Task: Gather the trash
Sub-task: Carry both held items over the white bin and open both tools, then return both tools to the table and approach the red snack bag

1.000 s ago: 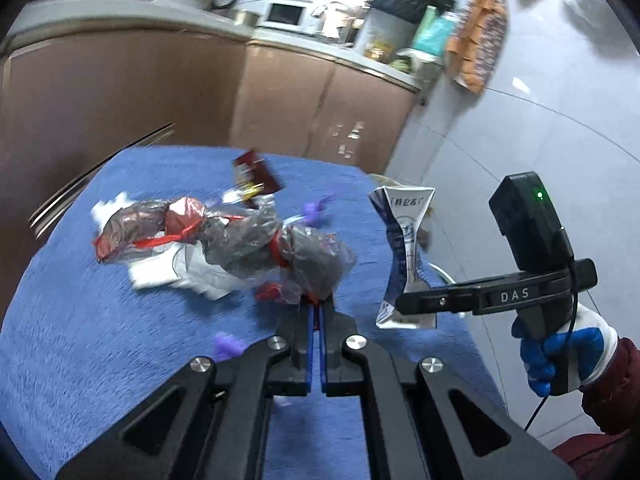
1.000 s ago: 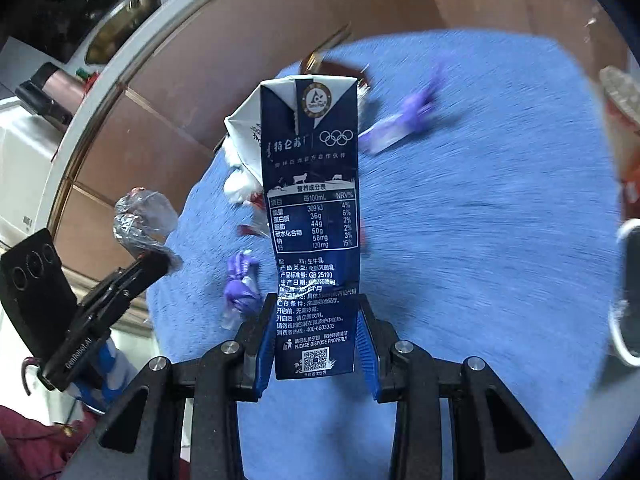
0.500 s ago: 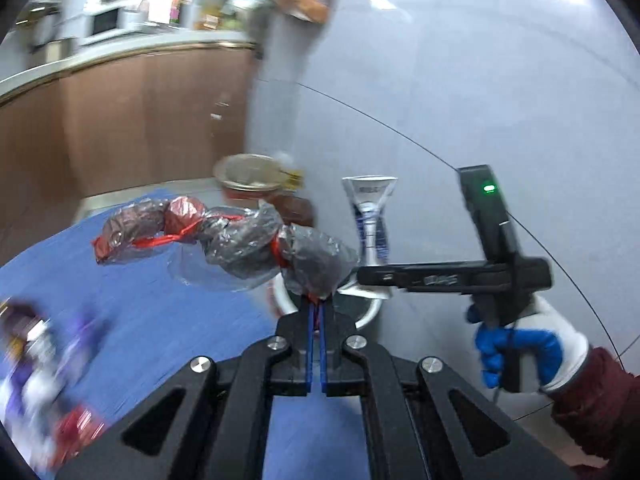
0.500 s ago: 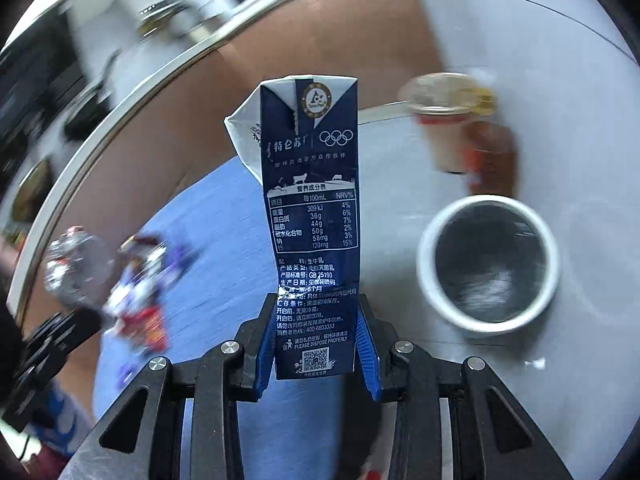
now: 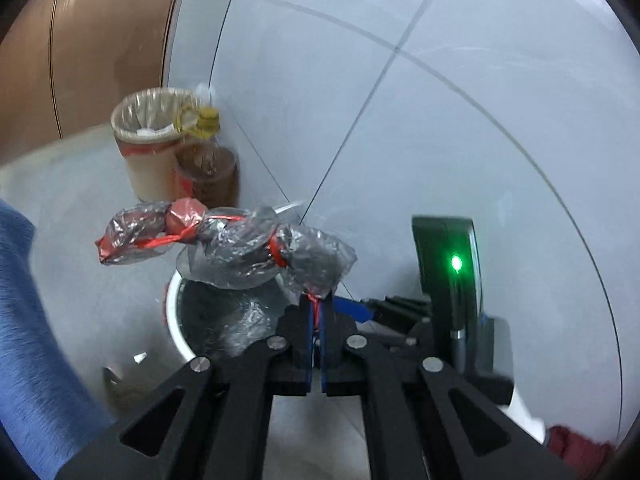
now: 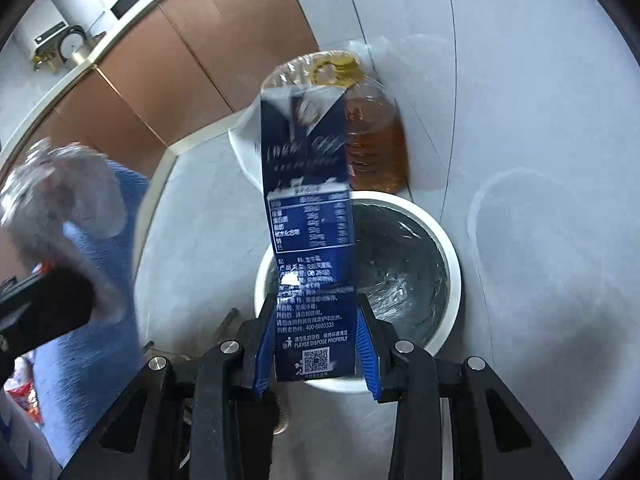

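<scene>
My left gripper (image 5: 316, 308) pinches the red edge of a crumpled clear and red plastic wrapper (image 5: 240, 248); its jaws are opening slightly, with the wrapper between the pads. The wrapper hangs over a white bin (image 5: 172, 312) with a dark liner on the floor. My right gripper (image 6: 316, 344) is shut on a dark blue milk carton (image 6: 308, 220), held upright above the same white bin (image 6: 452, 264). In the right wrist view the wrapper (image 6: 60, 192) is a blur at the left.
Behind the white bin stand a beige lined bucket (image 5: 148, 140) and a bottle of amber liquid (image 6: 372, 148). A blue-covered table edge (image 6: 100, 280) lies to the left. Brown cabinets (image 6: 168, 64) run along the back. Grey floor tiles lie to the right.
Both grippers swung off the blue table and tilted down over the white bin on the floor, each carrying its item. The litter on the table has left both views.
</scene>
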Demonstrator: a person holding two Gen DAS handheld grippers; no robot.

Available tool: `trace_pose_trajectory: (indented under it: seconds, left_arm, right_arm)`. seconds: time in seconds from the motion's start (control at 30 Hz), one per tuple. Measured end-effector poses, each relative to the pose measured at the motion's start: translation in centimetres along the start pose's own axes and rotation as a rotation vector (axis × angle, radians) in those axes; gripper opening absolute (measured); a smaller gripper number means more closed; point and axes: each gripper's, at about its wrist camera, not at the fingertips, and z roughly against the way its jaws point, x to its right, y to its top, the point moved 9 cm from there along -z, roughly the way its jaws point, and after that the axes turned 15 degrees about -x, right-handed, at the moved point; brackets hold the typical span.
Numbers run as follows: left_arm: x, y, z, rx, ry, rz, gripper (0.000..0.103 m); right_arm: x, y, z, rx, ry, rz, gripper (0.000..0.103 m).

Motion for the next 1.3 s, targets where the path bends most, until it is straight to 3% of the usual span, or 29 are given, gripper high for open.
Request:
trace_pose_trajectory:
  seconds: [0.13,0.2,0.27,0.43,0.7,1.03,1.3]
  left_arm:
    - [-1.5,1.4,-2.2,-0.041,-0.093,0.083,0.01]
    - [-2.1,1.7,-2.2,-0.036,-0.107,0.109,0.035]
    - [-2.2,1.9,-1.7,-0.019,-0.106,0.107,0.046]
    - [-1.6,1.5,0.9,0.021,-0.081,0.088,0.046]
    - [-1.5,-1.8,10.8,0.197,0.072,0.091,0.046]
    - [-1.5,-10.6,25.1,0.408,0.223,0.12,0.046]
    - [-4.0,-19.2,33.3,0.512,0.352,0.213,0.046]
  right_arm:
    - [1.5,0.7,-1.9,-0.021,-0.04,-0.016,0.04]
    - [2.0,0.7,-2.3,-0.025,-0.067,-0.025,0.049]
    - [2.2,0.8,-2.3,-0.019,-0.072,-0.039,0.059]
    - [1.8,0.9,-1.0,-0.002,-0.095,-0.043,0.061]
    - [-2.4,-0.2,5.3,0.117,-0.058,-0.01,0.061]
    - [-14.5,-3.0,17.7,0.324,0.048,0.193,0.065]
    - [-23.7,-7.2,23.3,0.374,0.158,0.389,0.065]
